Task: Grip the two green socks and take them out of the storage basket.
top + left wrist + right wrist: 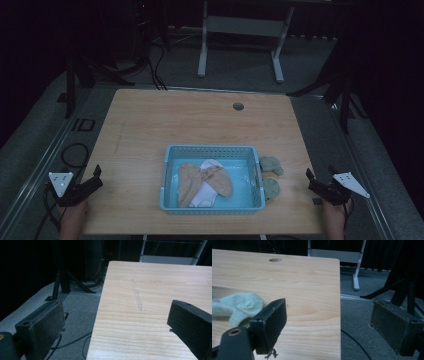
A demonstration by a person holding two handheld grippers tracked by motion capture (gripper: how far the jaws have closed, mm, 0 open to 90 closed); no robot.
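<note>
1. At the right edge of the surface (150,120) my right claw (320,186) hangs wide open and empty; my left claw (86,186) sits the same way at the left edge.
2. Two pale green socks (271,165) lie on the wood just beside the right wall of the blue basket (212,207). The basket holds tan socks (190,182) and a white one (207,192).
3. I judge the next step is gathering a green sock. I should bring my right claw low, pinch the bunched middle, lift it over the rim and avoid nudging the basket.
4. I can read no brand, label or writing anywhere.
</note>
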